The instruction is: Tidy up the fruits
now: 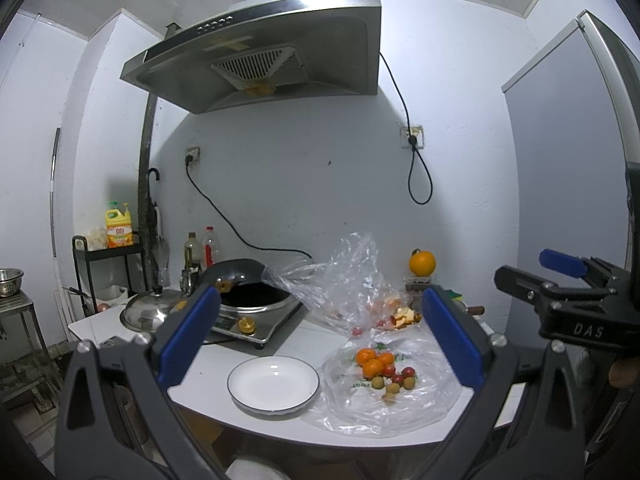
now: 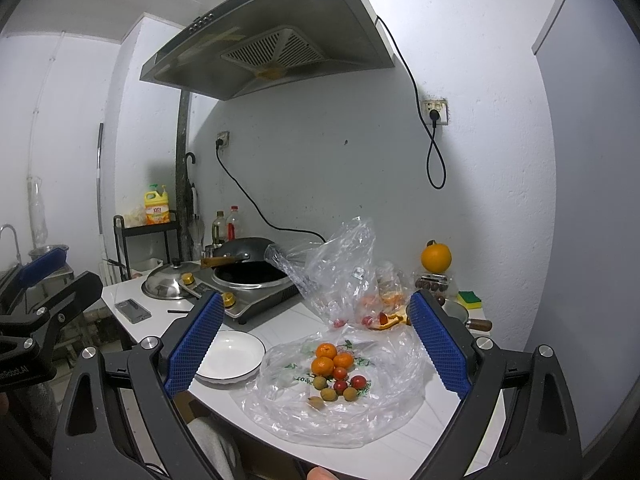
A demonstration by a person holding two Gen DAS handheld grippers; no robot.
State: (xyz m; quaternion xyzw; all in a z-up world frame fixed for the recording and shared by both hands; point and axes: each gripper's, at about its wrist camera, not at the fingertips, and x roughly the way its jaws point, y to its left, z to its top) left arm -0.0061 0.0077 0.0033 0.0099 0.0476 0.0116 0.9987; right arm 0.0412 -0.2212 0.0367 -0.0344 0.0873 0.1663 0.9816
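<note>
A pile of small fruit lies on a flattened clear plastic bag (image 2: 332,412) at the counter's front: mandarins (image 2: 325,360) (image 1: 372,362), cherry tomatoes (image 2: 359,381) (image 1: 408,372) and brownish longans (image 2: 328,394) (image 1: 378,382). An empty white plate (image 1: 274,384) (image 2: 232,354) sits just left of the bag. My left gripper (image 1: 320,344) hovers open above the plate and fruit, holding nothing. My right gripper (image 2: 316,344) is also open and empty, framing the fruit pile from above. The right gripper appears at the right edge of the left wrist view (image 1: 560,280).
Behind the fruit stand a crumpled clear bag (image 2: 340,276) with more fruit and peel, a large orange (image 2: 436,258) on a box, a sponge (image 2: 470,300), an induction cooker with a black wok (image 2: 252,270), a steel lid (image 2: 170,282), a phone (image 2: 133,311) and bottles by the wall.
</note>
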